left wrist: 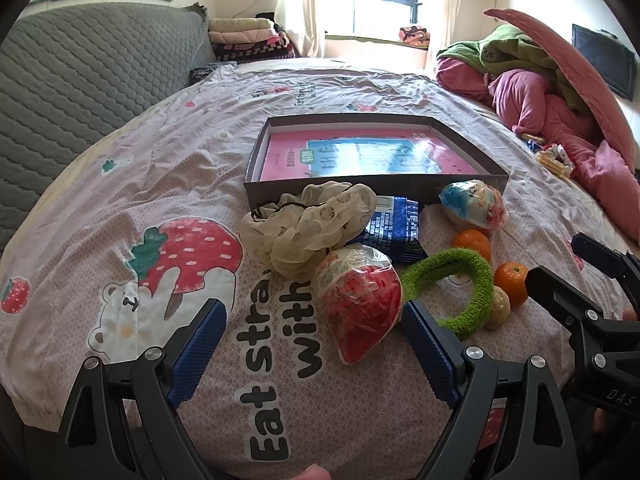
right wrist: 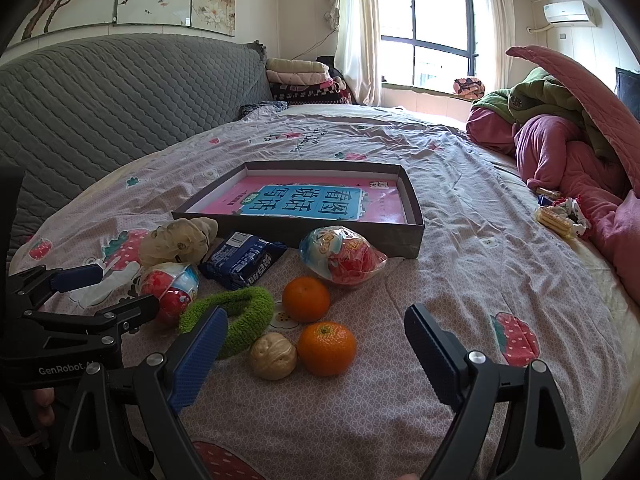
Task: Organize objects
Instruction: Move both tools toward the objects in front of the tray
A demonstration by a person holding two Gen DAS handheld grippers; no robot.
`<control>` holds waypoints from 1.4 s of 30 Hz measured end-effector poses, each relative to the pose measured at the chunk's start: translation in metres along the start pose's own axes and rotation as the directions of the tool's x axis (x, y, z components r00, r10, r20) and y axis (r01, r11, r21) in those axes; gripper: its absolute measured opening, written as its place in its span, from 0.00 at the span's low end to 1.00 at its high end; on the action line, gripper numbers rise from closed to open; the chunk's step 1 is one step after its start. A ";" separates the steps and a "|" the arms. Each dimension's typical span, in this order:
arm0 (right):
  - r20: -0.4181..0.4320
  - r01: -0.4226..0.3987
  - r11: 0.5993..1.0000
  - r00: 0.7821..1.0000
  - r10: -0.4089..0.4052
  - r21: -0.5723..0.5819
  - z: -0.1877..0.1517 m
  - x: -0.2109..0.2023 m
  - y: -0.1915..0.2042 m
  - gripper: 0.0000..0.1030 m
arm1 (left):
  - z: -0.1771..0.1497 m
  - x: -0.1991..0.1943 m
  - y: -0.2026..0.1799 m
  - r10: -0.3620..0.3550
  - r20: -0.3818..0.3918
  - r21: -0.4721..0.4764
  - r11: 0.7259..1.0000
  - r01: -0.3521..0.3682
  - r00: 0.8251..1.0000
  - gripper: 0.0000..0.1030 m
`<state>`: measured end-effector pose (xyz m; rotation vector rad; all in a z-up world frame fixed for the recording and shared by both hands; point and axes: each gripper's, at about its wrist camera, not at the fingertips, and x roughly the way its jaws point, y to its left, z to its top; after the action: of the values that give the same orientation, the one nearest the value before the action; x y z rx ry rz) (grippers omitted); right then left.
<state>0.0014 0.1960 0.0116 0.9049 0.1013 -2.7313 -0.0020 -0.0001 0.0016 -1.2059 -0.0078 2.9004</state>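
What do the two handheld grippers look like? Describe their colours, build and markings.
Both grippers, left and right, have black skeletal frames with silver bolts and ribbed blue pads on the jaws. White "GenRobot" lettering marks the left body; "DAS" marks the right.

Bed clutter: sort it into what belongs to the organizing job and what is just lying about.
For the job:
- box
- two tangerines
- walnut
- green scrunchie
- cream scrunchie
- blue snack pack
- two wrapped toy eggs

Lying about:
- pink bedding
- folded blankets
- wafers
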 end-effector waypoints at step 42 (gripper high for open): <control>-0.206 0.062 0.993 0.978 -0.041 0.097 -0.016 0.025 -0.027 0.86 | -0.010 0.013 -0.005 -0.036 -0.096 0.019 0.999 0.038 0.995 0.88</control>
<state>-0.0158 0.2186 -0.0165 1.2262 0.0222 -2.7044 -0.0040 0.0048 -0.0142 -1.3254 0.0007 2.8012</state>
